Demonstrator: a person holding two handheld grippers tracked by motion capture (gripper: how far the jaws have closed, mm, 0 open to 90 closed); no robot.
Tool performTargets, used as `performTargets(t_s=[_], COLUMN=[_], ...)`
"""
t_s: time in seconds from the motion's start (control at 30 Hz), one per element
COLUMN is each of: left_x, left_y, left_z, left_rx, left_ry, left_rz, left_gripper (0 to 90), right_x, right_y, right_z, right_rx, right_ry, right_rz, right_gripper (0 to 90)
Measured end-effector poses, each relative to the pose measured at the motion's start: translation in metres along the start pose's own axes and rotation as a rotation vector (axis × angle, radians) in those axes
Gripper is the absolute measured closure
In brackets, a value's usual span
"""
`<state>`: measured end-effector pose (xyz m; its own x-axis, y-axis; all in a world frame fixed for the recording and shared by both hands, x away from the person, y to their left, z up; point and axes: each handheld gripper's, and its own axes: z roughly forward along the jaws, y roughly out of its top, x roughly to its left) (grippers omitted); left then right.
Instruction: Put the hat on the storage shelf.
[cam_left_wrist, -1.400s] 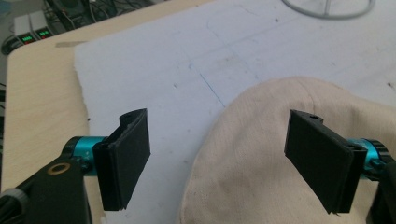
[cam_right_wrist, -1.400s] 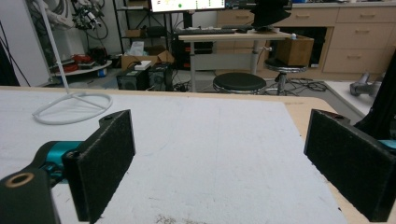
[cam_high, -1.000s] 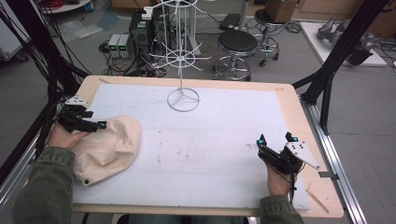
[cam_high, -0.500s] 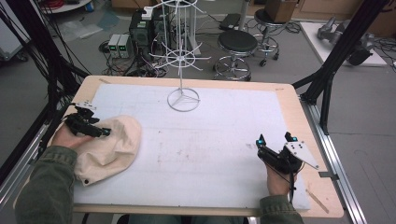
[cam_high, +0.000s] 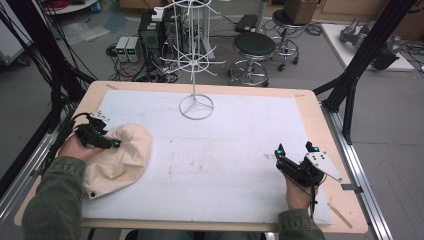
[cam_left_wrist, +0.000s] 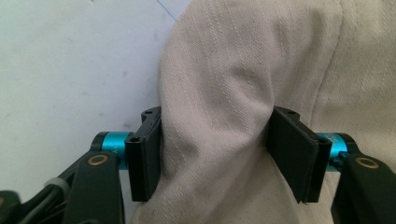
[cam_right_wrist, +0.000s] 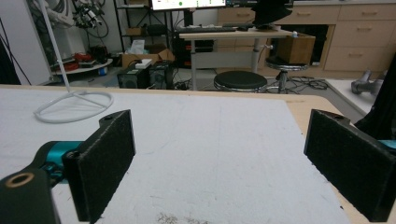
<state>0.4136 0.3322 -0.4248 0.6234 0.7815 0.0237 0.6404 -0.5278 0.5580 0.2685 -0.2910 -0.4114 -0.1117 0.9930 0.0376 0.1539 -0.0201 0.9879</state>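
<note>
White matting covers the table (cam_high: 240, 165); the cream hat (cam_high: 122, 160) lies at its left edge. My left tongs (cam_left_wrist: 215, 154) have just been closing, pinching a fold of it. My right tongs (cam_high: 295, 150) idle spread, well apart.

So the left gripper (cam_high: 112, 144) has dropped a bit lower onto the cream cloth hat (cam_high: 117, 160) compared to a second ago, when it was hovering at the hat's upper left edge with its jaws spread wide. Its jaws have just been closing, and in the left gripper view a thick fold of the fabric (cam_left_wrist: 215, 140) is now bunched up between the two black pads (cam_left_wrist: 144, 154), which press on it from both sides. The hat's edge under the gripper looks a little more puckered than before, where it used to lie flatter on the white mat.
</note>
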Motion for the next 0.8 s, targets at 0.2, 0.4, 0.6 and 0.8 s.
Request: performTargets(t_s=[0.2, 0.4, 0.6, 0.8], left_x=[-0.0004, -0.0061, -0.0060, -0.0081], left_y=[0.0009, 0.0028, 0.0036, 0.0040], left_z=[-0.0024, -0.0046, -0.0062, -0.0076], left_rx=[-0.001, -0.006, -0.012, -0.022], left_ry=[0.039, 0.110, 0.130, 0.156], left_rz=[0.004, 0.044, 0.040, 0.044], left_gripper=[59.2, 72.2, 76.7, 80.0], right_x=[-0.0004, -0.0009, -0.0008, -0.0012], right_y=[-0.0001, -0.0001, -0.0004, -0.0003], right_z=[0.0003, 0.0007, 0.0014, 0.0014], right_rx=[0.001, 0.003, 0.004, 0.006], right_ry=[0.000, 0.002, 0.002, 0.004], right_rz=[-0.001, 0.000, -0.001, 0.003], right_gripper=[7.9, 7.9, 7.9, 7.9])
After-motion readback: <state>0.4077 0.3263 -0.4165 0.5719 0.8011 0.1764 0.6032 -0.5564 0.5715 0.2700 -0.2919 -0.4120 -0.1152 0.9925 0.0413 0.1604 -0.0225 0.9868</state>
